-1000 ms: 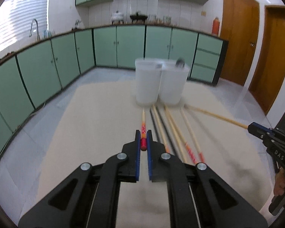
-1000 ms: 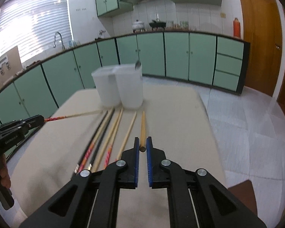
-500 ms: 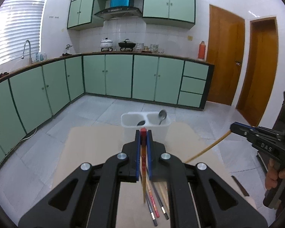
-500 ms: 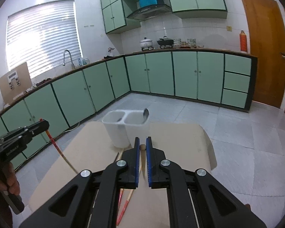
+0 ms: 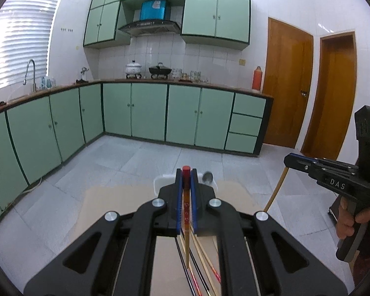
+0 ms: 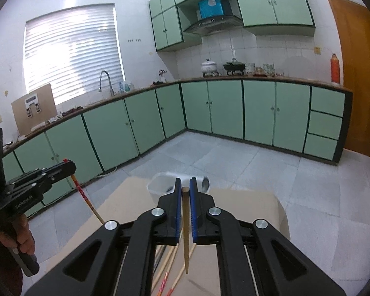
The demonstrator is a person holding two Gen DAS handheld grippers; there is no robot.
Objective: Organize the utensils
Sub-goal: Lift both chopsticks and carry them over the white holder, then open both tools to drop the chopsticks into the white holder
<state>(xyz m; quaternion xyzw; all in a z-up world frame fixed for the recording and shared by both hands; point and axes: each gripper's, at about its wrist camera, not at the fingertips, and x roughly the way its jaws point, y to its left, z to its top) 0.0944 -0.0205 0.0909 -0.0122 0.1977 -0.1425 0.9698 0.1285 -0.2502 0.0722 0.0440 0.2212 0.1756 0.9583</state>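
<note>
Green cabinets (image 5: pixel 135 113) line the kitchen walls behind a beige table (image 5: pixel 116 209), with grey floor tiles (image 5: pixel 125 162) between them.

Left gripper (image 5: pixel 186 172): closed on a red-tipped chopstick (image 5: pixel 186 212). The red end protrudes just above the blue pads (image 5: pixel 178 197); the shaft hangs down between the jaws, its lower tip above the table. In the right wrist view the same gripper (image 6: pixel 70 165) appears at the left edge, held by the left hand (image 6: pixel 22 241), with the red-patterned shaft (image 6: pixel 85 197) slanting down toward the table.

Right gripper (image 6: pixel 185 187): closed on a plain wooden chopstick (image 6: pixel 185 234). Its blunt end sits between the pads (image 6: pixel 193 212); the shaft tapers downward to a point above the table. In the left wrist view this gripper (image 5: pixel 287 159) appears at the right, held by the right hand (image 5: pixel 352 219), with the wooden shaft (image 5: pixel 277 187) curving down below it.

White utensil holder (image 6: pixel 157 185): stands on the far part of the table, partly hidden behind the gripper fingers in both views. A metal spoon (image 5: pixel 207 177) rises from its right compartment.

Remaining chopsticks (image 5: pixel 204 266): lie loose on the table below the grippers, several wooden and some with red or dark shafts, roughly parallel and close together.
</note>
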